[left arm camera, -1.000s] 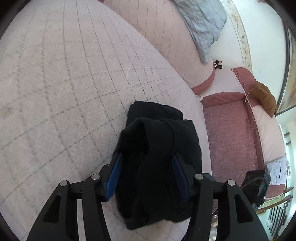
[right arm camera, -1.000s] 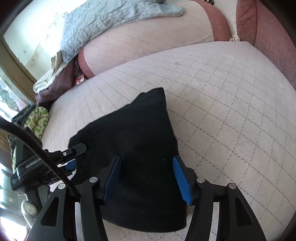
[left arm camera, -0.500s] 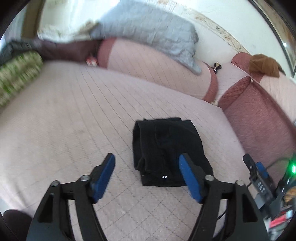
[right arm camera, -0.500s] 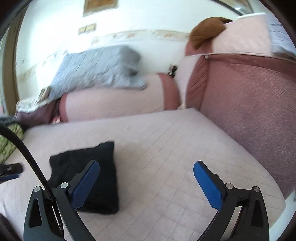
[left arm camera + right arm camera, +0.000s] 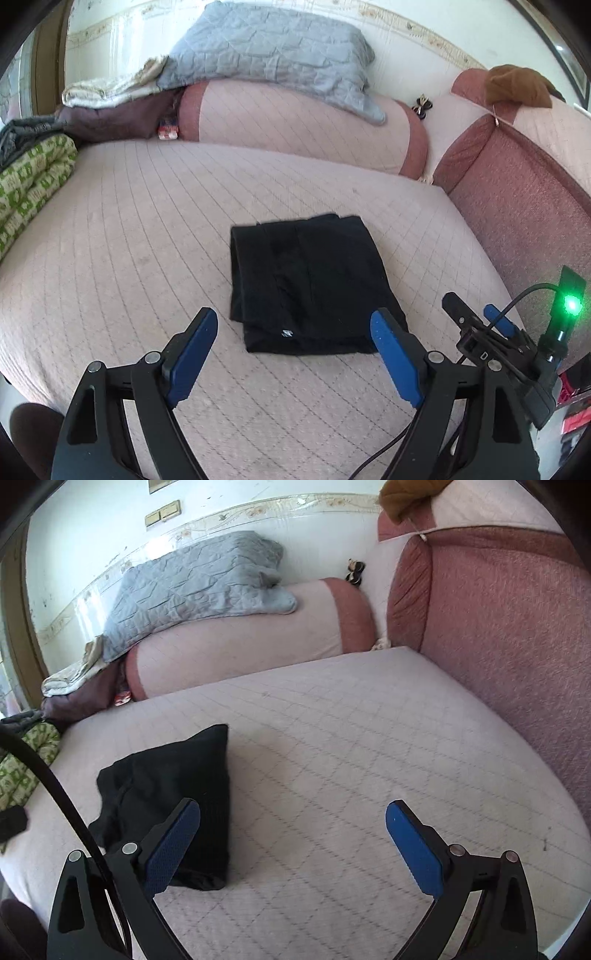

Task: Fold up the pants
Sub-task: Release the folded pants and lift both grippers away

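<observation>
Both hand-held grippers, left [image 5: 293, 326] and right [image 5: 293, 821], are held apart and empty above the folded black pants [image 5: 306, 284] laid on the quilted bed [image 5: 129, 229]. A grey blanket [image 5: 273, 48] is draped over the bolster [image 5: 295, 125] behind; a green patterned quilt [image 5: 29, 177] is seen leftward.

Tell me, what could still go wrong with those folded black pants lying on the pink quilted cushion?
Little, probably. The folded black pants lie free; both the left gripper and right gripper are open and clear. The layers at the pants' left edge look uneven, so the fold might loosen if nudged. In the right wrist view, a black cable hangs near the fabric and might snag it.
</observation>
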### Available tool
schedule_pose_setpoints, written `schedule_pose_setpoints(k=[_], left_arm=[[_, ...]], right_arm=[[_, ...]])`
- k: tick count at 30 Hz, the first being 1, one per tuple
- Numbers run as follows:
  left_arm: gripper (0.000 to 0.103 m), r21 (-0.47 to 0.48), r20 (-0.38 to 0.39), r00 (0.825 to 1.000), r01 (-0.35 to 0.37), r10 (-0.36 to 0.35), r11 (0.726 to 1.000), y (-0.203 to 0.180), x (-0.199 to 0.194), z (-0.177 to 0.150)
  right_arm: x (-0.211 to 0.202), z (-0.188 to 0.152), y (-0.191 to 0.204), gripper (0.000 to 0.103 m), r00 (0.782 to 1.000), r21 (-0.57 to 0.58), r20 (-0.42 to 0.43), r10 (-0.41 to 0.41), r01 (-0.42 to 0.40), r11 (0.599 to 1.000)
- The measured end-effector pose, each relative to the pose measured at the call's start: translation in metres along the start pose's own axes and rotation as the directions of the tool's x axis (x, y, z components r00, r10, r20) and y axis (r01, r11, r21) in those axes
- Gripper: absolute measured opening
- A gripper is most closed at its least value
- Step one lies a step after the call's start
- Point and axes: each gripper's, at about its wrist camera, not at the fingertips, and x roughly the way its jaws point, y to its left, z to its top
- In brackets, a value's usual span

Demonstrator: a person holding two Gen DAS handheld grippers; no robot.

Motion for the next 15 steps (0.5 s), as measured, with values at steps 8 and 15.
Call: schedule_pose_setpoints(k=[8, 15], left_arm=[[0.084, 0.010, -0.054, 0.999, 0.003, -0.003, 1.000, -0.003, 0.009, -0.005], [0.084, 0.017, -0.058, 0.998, -0.035, 0.036, 0.999, 0.004, 0.010, -0.007]], right_arm=[[0.010, -0.008, 0.003, 0.103, 0.993, 0.052, -0.079, 0.082, -0.078, 0.996], [0.019, -0.015, 0.009, 0.103, 0.988, 0.058, -0.124, 0.097, -0.090, 0.994]])
